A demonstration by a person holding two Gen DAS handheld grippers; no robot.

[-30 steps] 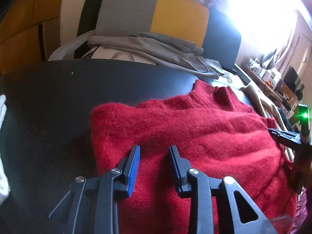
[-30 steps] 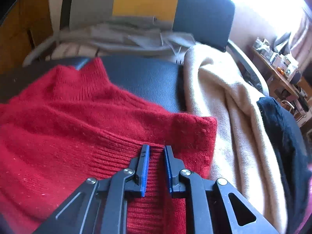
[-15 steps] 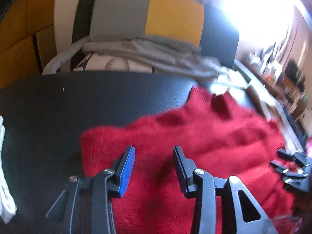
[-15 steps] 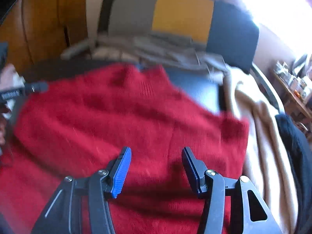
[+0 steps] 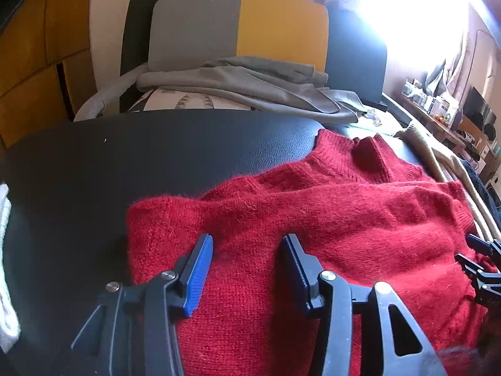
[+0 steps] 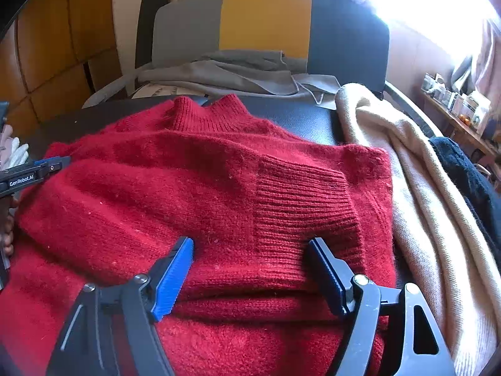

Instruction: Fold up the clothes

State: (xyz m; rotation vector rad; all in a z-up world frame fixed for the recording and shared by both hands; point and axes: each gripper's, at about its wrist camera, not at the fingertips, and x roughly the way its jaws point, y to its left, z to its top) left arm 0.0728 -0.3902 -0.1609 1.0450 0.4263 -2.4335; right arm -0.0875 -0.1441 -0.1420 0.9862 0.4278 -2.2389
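The black desk (image 5: 162, 163) carries the red sweater (image 6: 194, 188), which lies partly folded with its collar toward the far edge and both sleeves turned in across the body; one ribbed cuff (image 6: 300, 206) rests on top near the right side. The knit appears soft, thick, fuzzy and light: it should drape and sag when lifted, grip itself rather than slide, and hold no crease unaided. Take hold at a doubled edge or at the hem corners, pinching all layers together. A cream garment (image 6: 407, 188) lies just beside it on the right. No containers are visible. The left gripper (image 5: 247, 260) and right gripper (image 6: 250, 263) hover over the sweater, their fingers opening, with nothing pinched between them.
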